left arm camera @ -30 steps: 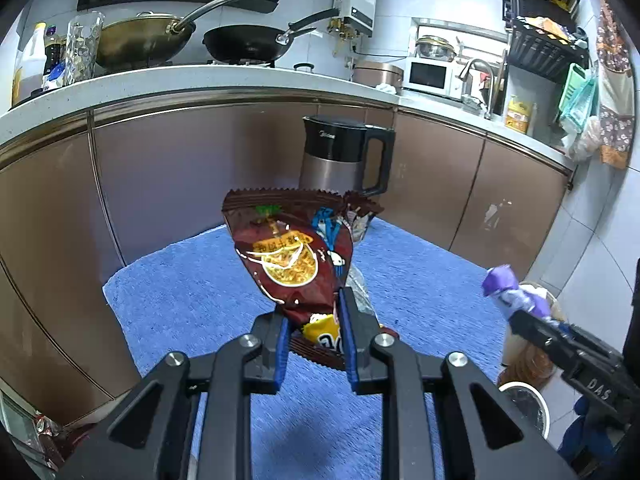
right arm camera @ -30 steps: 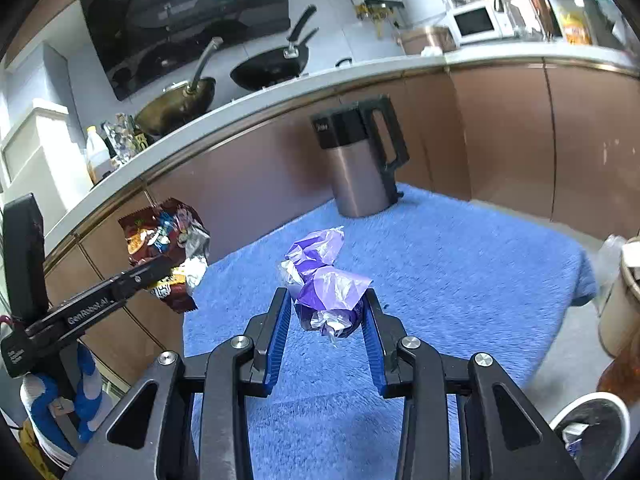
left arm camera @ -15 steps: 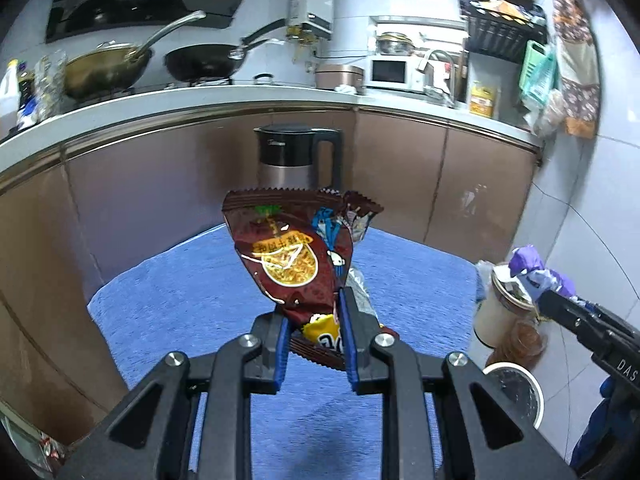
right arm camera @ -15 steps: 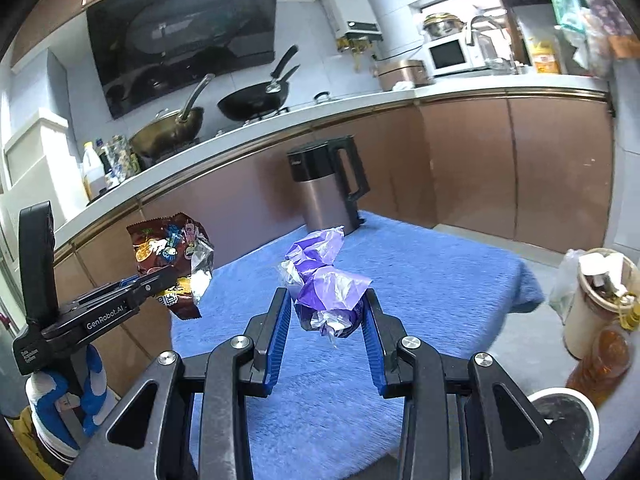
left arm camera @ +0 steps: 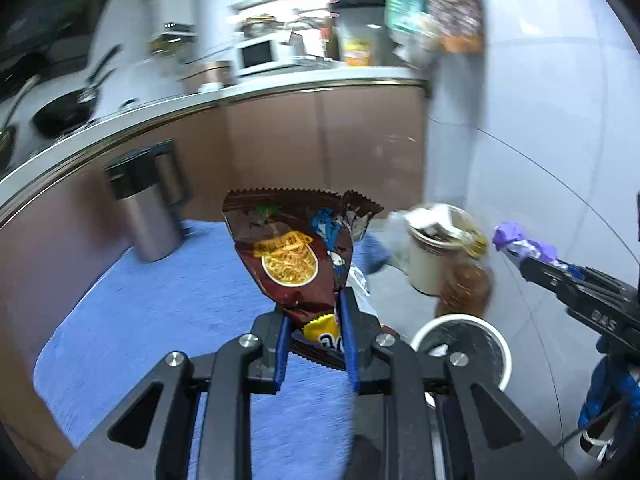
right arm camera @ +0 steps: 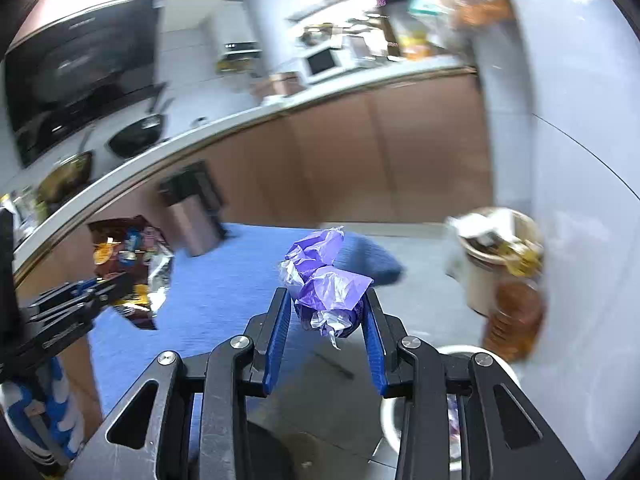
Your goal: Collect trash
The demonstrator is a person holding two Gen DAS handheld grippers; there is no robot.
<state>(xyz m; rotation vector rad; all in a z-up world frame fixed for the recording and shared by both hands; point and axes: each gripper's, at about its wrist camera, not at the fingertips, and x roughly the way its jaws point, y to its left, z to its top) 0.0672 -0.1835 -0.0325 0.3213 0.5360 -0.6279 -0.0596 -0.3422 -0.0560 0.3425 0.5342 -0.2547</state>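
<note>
My left gripper (left arm camera: pixel 314 306) is shut on a brown snack wrapper (left arm camera: pixel 292 256) that stands up above its blue pads, over the right end of the blue cloth-covered table (left arm camera: pixel 140 320). My right gripper (right arm camera: pixel 324 300) is shut on a crumpled purple plastic wrapper (right arm camera: pixel 324 280), held over the grey floor past the table's edge. In the left wrist view the right gripper (left arm camera: pixel 520 252) shows at the right with the purple wrapper (left arm camera: pixel 516 238). In the right wrist view the left gripper (right arm camera: pixel 116 292) and its snack wrapper (right arm camera: pixel 128 248) show at the left. A white-rimmed bin (left arm camera: pixel 502 350) stands on the floor below.
A steel kettle (left arm camera: pixel 148 208) stands at the table's far edge. A cream bucket stuffed with rubbish (left arm camera: pixel 430 256) and an amber bottle (left arm camera: pixel 466 288) stand on the floor by the white tiled wall (left arm camera: pixel 540 100). Brown cabinets (left arm camera: pixel 320 140) run under the counter.
Both grippers have swung right, away from the stove side toward the tiled wall, each keeping its wrapper. The floor, bucket and white-rimmed bin have come into view; the picture is blurred.
</note>
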